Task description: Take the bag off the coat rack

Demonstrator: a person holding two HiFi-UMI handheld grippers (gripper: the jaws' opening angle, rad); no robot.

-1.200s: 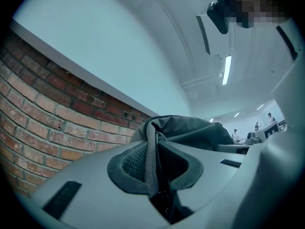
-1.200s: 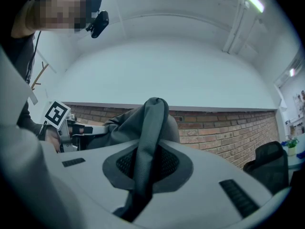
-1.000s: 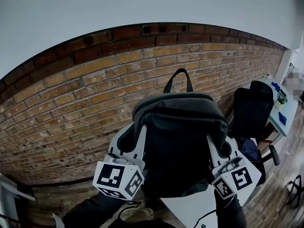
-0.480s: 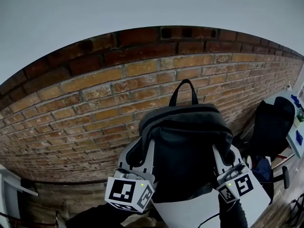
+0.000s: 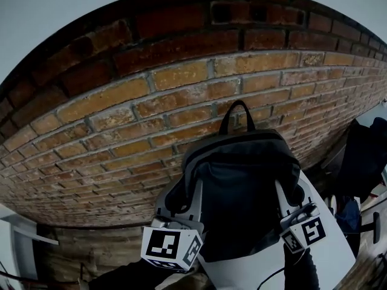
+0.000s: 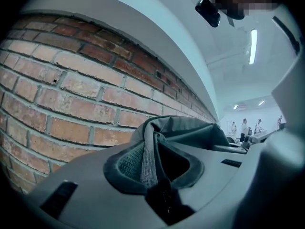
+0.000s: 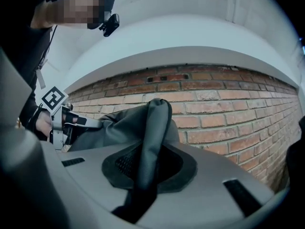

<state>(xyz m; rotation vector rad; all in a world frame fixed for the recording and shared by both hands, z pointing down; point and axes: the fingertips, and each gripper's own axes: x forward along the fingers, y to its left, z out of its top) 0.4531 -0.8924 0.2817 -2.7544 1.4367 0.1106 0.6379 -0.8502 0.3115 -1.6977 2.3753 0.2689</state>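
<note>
You have the bag (image 5: pixel 242 192) held up between both grippers, upright, in front of the brick wall (image 5: pixel 121 125). Its loop handle (image 5: pixel 237 116) stands up from the top edge against the bricks. The bag's lower part hangs over the corner of a white table (image 5: pixel 335 255).

Your left gripper (image 5: pixel 177 193) has the bag by its left side, and your right gripper (image 5: pixel 294 189) has it by the right side at about the same height. The two marker cubes sit below the bag, toward you.

In the left gripper view the jaws are clamped on a fold of dark fabric with a grey webbing strip (image 6: pixel 147 161) running through it (the pads press on it from both sides). The rest of the bag bulges just past them toward the wall.

In the right gripper view the jaws are closed on a smooth padded strap (image 7: pixel 153 128), which rises from between the pads and curves over at the top. Beyond it the bag's body stretches across to your left gripper, seen at the far side.

A dark chair (image 5: pixel 366 156) stands at the right edge of the head view, well apart from the bag.
</note>
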